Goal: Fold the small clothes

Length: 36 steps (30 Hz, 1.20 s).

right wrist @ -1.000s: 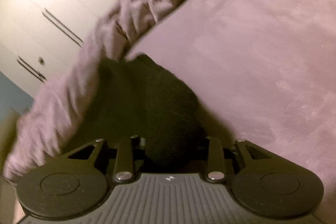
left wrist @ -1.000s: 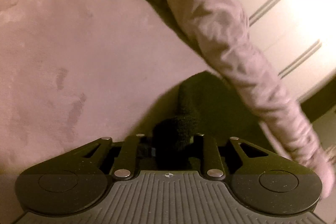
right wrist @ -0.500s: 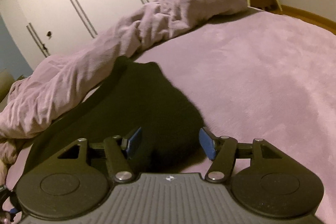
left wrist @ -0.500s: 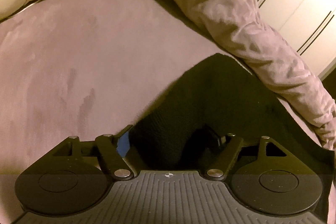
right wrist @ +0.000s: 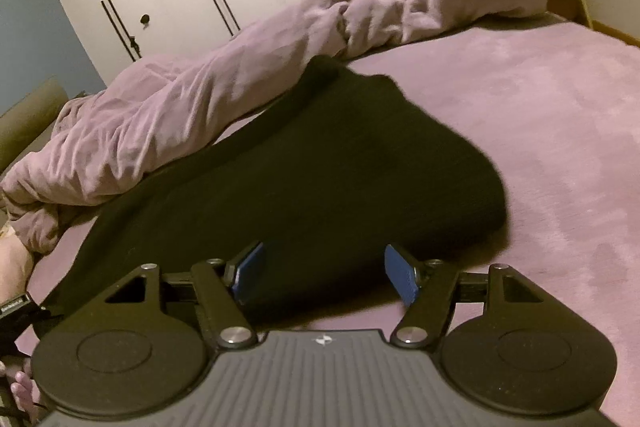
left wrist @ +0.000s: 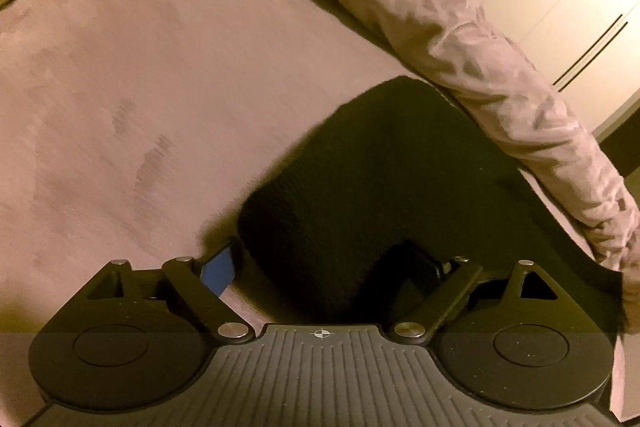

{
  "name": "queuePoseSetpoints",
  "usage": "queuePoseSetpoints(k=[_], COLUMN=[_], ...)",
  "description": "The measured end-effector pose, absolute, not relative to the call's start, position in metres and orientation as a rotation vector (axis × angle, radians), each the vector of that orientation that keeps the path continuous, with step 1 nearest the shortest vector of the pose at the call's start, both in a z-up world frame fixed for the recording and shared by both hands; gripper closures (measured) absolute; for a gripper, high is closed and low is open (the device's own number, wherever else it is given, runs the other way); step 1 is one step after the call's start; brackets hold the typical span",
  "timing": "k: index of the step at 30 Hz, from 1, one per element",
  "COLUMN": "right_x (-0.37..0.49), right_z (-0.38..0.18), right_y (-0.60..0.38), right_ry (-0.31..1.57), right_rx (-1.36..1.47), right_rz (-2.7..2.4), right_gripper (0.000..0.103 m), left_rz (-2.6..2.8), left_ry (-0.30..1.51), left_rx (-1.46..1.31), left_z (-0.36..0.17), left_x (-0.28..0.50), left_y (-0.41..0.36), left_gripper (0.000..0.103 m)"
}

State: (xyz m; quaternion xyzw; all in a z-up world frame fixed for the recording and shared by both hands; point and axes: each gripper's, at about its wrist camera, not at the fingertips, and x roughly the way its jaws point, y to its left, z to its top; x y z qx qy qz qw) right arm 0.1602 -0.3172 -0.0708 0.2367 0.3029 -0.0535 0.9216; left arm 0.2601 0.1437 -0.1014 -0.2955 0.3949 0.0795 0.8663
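Left wrist view: the left hand-held gripper [left wrist: 328, 267] is opening, pads clear of the black knitted garment [left wrist: 392, 179] lying between them on the mauve plush bed [left wrist: 140, 87].

Right wrist view: the right hand-held gripper [right wrist: 326, 273] is opening over the garment's [right wrist: 304, 163] near edge, beside a rumpled mauve duvet [right wrist: 240, 75].

Both wrist views low, close over bed [left wrist: 160, 67] (probably opposite sides), sharing black garment [right wrist: 320, 167].

1. The black garment [right wrist: 304, 171] is soft, dark and knitted.
2. It lies spread flat on the purple bed cover [right wrist: 540, 131].
3. Its far edge lies right beside the rolled-up purple blanket [right wrist: 248, 75].
4. One rounded end [left wrist: 288, 211] bulges up a little from the bed cover.
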Motion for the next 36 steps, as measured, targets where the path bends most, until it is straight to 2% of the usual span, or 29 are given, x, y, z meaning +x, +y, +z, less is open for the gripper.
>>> queuePoseSetpoints(k=[4, 7, 11, 16, 18, 19, 21, 22, 24, 28, 31, 32, 33, 36], right_x=[0.175, 0.192, 0.223, 0.274, 0.290, 0.293, 0.293, 0.289, 0.268, 0.205, 0.157, 0.145, 0.137, 0.116], right_z=[-0.068, -0.063, -0.062, -0.075, -0.086, -0.089, -0.085, -0.083, -0.077, -0.075, -0.082, -0.084, -0.086, -0.086], right_y=[-0.312, -0.311, -0.312, -0.331, -0.344, -0.350, -0.352, -0.353, -0.358, -0.341, -0.320, -0.312, -0.307, -0.296], right_ry=[0.584, 0.556, 0.529, 0.572, 0.608, 0.609, 0.606, 0.605, 0.571, 0.528, 0.541, 0.553, 0.563, 0.573], right_rx=[0.504, 0.501, 0.445, 0.353, 0.299, 0.272, 0.185, 0.178, 0.246, 0.340, 0.370, 0.378, 0.385, 0.405], right_rz=[-0.089, -0.065, -0.050, -0.107, -0.171, -0.199, -0.299, -0.337, -0.337, -0.239, -0.177, -0.164, -0.160, -0.143], right_gripper=[0.038, 0.046, 0.052, 0.053, 0.070, 0.074, 0.070, 0.063, 0.063, 0.042, 0.040, 0.039, 0.039, 0.039], left_rz=[0.168, 0.170, 0.174, 0.164, 0.163, 0.156, 0.146, 0.134, 0.114, 0.075, 0.087, 0.103, 0.107, 0.095], left_ry=[0.822, 0.813, 0.797, 0.793, 0.789, 0.786, 0.777, 0.772, 0.761, 0.708, 0.700, 0.716, 0.727, 0.735], left_rx=[-0.622, -0.611, -0.610, -0.620, -0.626, -0.633, -0.656, -0.671, -0.722, -0.974, -1.163, -1.179, -1.185, -1.185], left_z=[-0.102, -0.102, -0.105, -0.104, -0.104, -0.104, -0.105, -0.105, -0.108, -0.119, -0.132, -0.135, -0.137, -0.137], left_x=[0.262, 0.264, 0.263, 0.266, 0.268, 0.268, 0.266, 0.265, 0.263, 0.259, 0.260, 0.262, 0.263, 0.265], left_y=[0.140, 0.136, 0.133, 0.131, 0.130, 0.130, 0.133, 0.134, 0.138, 0.164, 0.183, 0.187, 0.188, 0.190], left_gripper=[0.011, 0.009, 0.007, 0.007, 0.007, 0.006, 0.006, 0.006, 0.006, 0.007, 0.032, 0.046, 0.054, 0.055])
